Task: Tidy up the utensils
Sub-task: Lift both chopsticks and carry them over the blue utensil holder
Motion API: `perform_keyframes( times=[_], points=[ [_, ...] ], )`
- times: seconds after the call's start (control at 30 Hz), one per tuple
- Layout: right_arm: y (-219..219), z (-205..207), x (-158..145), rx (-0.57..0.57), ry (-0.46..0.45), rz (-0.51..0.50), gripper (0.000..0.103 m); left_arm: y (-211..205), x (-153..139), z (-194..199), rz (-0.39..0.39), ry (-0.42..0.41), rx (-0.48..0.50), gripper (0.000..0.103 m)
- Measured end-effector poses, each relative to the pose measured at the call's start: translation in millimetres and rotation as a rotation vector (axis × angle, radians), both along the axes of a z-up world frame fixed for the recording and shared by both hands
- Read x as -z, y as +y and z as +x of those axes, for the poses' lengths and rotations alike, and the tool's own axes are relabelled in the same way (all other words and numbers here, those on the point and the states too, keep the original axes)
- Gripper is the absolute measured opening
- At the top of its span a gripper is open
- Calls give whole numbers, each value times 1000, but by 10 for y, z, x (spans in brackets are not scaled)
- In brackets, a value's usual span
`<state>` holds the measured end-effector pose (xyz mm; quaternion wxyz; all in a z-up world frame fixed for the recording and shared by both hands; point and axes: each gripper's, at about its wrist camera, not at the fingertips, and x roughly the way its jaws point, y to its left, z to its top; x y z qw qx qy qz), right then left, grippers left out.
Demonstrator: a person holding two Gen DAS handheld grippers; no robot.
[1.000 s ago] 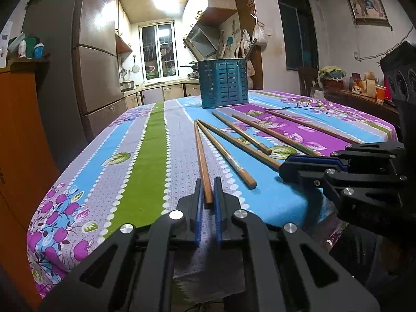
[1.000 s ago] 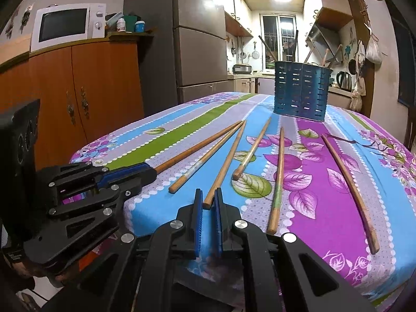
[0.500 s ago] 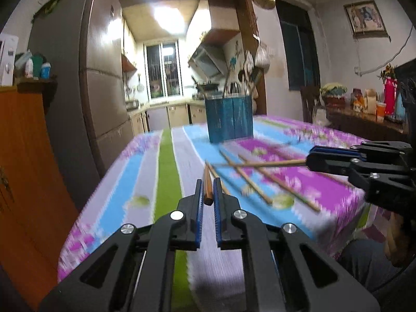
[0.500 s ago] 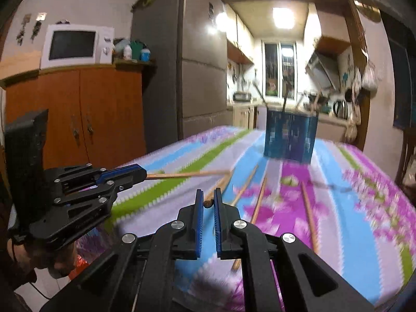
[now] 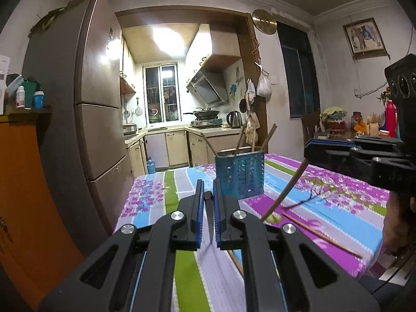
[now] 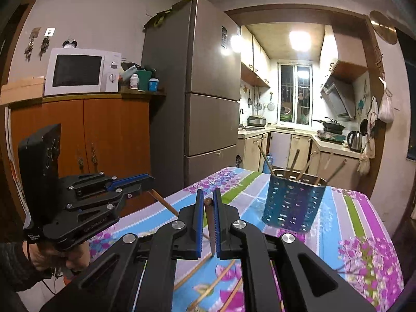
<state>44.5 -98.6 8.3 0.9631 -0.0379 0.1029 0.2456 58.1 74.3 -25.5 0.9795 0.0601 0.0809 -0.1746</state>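
Note:
My left gripper (image 5: 207, 189) is shut on a wooden chopstick (image 5: 208, 215), lifted above the table and hanging down. My right gripper (image 6: 207, 199) is shut on another chopstick (image 6: 209, 223), also lifted. Each gripper shows in the other's view: the right one (image 5: 309, 152) with its chopstick (image 5: 283, 192) slanting down, the left one (image 6: 149, 182) with its chopstick (image 6: 162, 200). A blue perforated utensil holder (image 5: 239, 174) stands ahead on the table with several chopsticks upright in it; it also shows in the right wrist view (image 6: 292, 202). More chopsticks (image 5: 319, 235) (image 6: 208, 290) lie flat on the tablecloth.
The table carries a striped floral tablecloth (image 5: 156, 195). A tall fridge (image 5: 96, 119) and an orange cabinet (image 6: 98, 140) with a microwave (image 6: 78, 71) stand at the left. A sideboard with bottles and jars (image 5: 364, 124) is at the right. The kitchen lies behind.
Both grippers have lifted their chopsticks off the tablecloth and risen and tilted up. The holder now sits closer ahead, and the held chopsticks hang down from the jaws.

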Motion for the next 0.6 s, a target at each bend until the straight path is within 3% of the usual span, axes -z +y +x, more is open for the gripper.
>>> perform_keyframes(
  times=[0.27, 0.6],
  points=[
    [15, 383, -184, -23, 22, 5, 8, -44, -334, 306, -13, 10, 18, 6],
    [-97, 517, -367, -35, 23, 37, 8, -159, -595, 371, -18, -14, 26, 5]
  ],
)
